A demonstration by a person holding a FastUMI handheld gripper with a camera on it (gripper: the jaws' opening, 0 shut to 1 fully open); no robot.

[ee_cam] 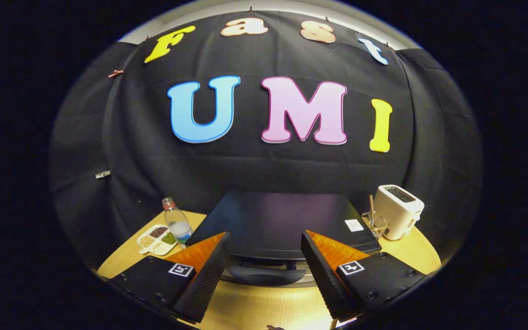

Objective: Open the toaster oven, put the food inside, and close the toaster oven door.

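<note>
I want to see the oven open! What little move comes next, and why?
Probably lower the gripper toward the door handle: its fingers are open with nothing between them, and the toaster oven sits just ahead, seemingly closed.

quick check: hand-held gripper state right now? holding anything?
Hand-held gripper: open, fingers spread wide, holding nothing; the toaster oven and its door handle sit just ahead, between the fingers, untouched.

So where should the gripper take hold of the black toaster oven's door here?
By the dark curved handle along the door's top front edge, coming down from above and in front. It sticks out from the black toaster oven as a bar the fingers could straddle. The gripper is open, handle between its fingers, nothing held.
</note>
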